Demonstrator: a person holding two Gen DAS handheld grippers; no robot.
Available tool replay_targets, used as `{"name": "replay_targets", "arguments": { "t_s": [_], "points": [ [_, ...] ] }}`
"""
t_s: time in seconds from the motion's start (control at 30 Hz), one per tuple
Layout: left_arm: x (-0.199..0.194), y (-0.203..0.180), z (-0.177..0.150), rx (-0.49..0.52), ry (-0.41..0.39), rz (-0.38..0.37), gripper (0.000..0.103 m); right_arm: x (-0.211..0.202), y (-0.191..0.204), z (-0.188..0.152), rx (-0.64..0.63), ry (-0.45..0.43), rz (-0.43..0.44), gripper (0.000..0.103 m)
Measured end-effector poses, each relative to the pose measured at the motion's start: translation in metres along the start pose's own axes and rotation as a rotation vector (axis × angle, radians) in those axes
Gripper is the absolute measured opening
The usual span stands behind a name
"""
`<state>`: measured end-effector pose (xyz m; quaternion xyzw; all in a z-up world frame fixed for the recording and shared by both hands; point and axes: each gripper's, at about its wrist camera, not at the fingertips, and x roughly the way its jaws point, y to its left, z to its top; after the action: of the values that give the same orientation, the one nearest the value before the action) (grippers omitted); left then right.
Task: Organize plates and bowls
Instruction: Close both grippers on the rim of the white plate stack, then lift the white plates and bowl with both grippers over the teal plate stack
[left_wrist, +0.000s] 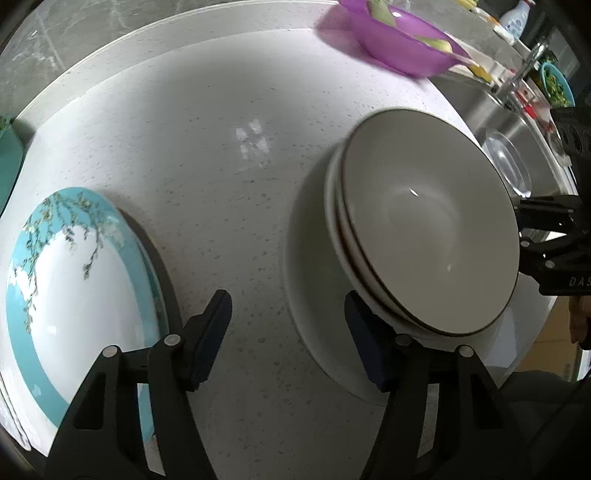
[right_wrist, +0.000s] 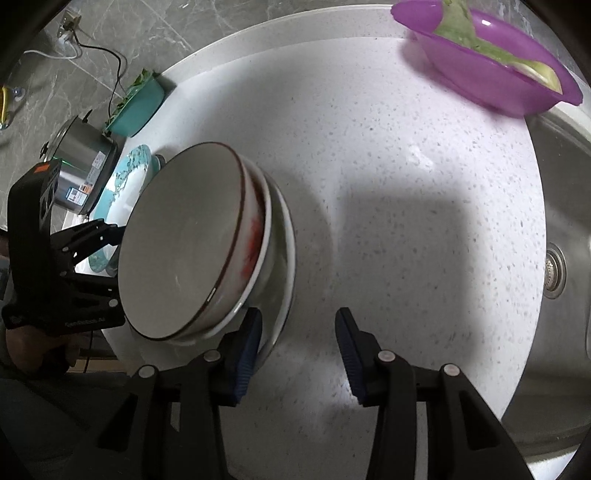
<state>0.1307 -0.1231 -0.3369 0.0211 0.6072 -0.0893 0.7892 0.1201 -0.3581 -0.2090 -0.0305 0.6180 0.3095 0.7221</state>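
A stack of grey-white bowls (left_wrist: 424, 221) sits on a white plate (left_wrist: 317, 325) on the speckled counter; the stack also shows in the right wrist view (right_wrist: 184, 243). A blue floral plate (left_wrist: 74, 295) lies at the left, also seen in the right wrist view (right_wrist: 125, 177). My left gripper (left_wrist: 288, 339) is open and empty, between the floral plate and the bowl stack. My right gripper (right_wrist: 299, 354) is open and empty, just right of the stack; its left finger is by the white plate's rim (right_wrist: 288, 258).
A purple bowl with vegetable scraps (right_wrist: 491, 62) stands at the back by the sink (right_wrist: 565, 221). A steel pot (right_wrist: 81, 158) and a teal tub of greens (right_wrist: 140, 107) stand at the far left. A glass plate (left_wrist: 509, 166) lies in the sink.
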Motion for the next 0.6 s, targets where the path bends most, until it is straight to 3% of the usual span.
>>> {"name": "replay_targets", "arguments": {
  "t_s": [0.1, 0.2, 0.47, 0.5, 0.6],
  "points": [
    [0.011, -0.01, 0.005, 0.025, 0.03, -0.028, 0.054, 0.006, 0.0, 0.001, 0.009, -0.002, 0.021, 0.045],
    [0.021, -0.011, 0.011, 0.004, 0.042, -0.07, 0.039, 0.011, 0.004, 0.003, 0.01, -0.002, 0.059, 0.033],
    [0.029, -0.009, 0.028, -0.042, -0.003, -0.047, 0.036, 0.017, 0.005, 0.011, 0.074, -0.033, 0.067, 0.032],
    [0.029, -0.009, 0.03, -0.049, -0.011, -0.058, 0.029, 0.018, 0.006, 0.013, 0.072, -0.042, 0.065, 0.032],
    [0.033, -0.006, 0.035, -0.078, -0.043, -0.073, 0.024, 0.018, 0.005, 0.016, 0.079, -0.062, 0.052, 0.029]
  ]
}}
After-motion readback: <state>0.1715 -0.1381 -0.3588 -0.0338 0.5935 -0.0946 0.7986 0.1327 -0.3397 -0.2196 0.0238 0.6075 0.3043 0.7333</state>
